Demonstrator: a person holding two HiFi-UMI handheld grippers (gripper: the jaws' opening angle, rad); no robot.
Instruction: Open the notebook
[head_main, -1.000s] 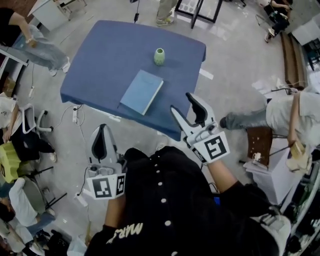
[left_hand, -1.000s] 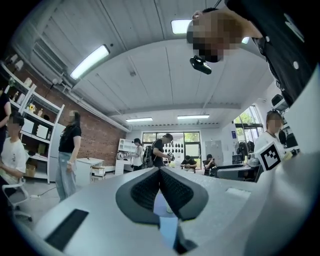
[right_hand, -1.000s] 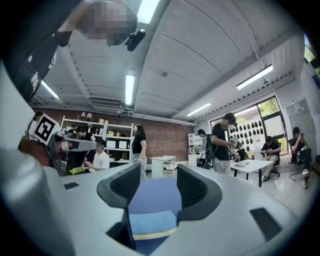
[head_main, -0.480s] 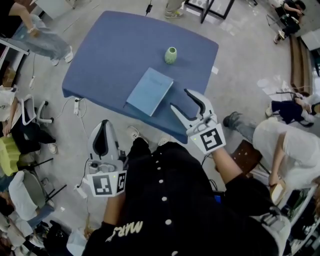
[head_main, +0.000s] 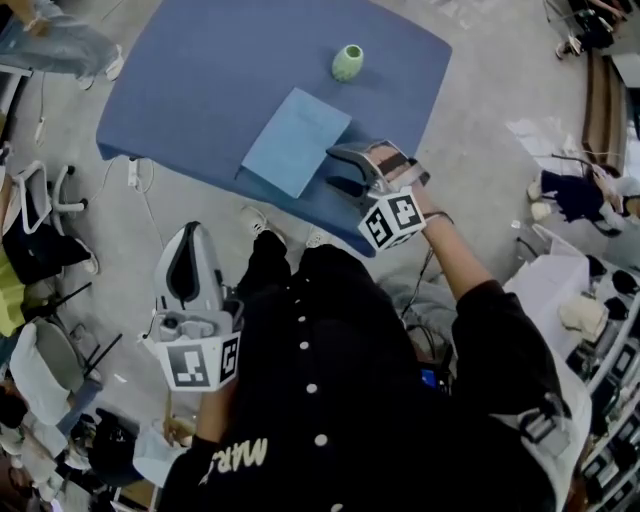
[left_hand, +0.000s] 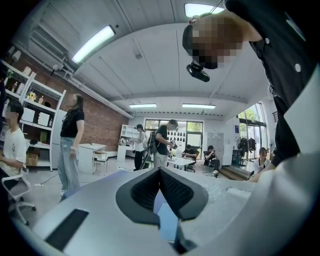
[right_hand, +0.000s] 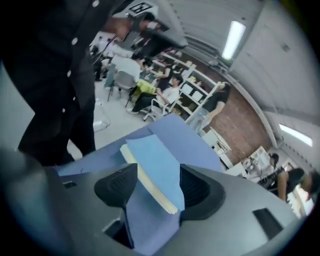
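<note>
Standing wide: right tongs (head_main: 338, 168), jaws just opened further. They have dropped from above the bench's near edge to the notebook's near right corner and rolled onto their side. Seen from the right gripper view, the right tongs (right_hand: 157, 187) have that corner, with its cream page edge, between the pads, and neither pad appears to press on it.

Notebook (head_main: 295, 140): light blue, closed, flat on the bench (head_main: 200, 80) towards its near edge, lying where it lay a second ago. In the right gripper view, the notebook (right_hand: 155, 160) shows its cover down on the pages and the blue bench (right_hand: 185, 135) beyond.

Left tongs (head_main: 187, 232): tips together, nothing in them, held low at the person's side, well apart from the bench and a little lower than before. The left gripper view has the left tongs (left_hand: 160, 172) pointing out level across the room.

Vase (head_main: 347, 62): green, upright, beyond the notebook, untouched.

Reading: the approach looks complete and the grasp has not begun. The cover alone must be caught at that corner, not the whole block of pages.
</note>
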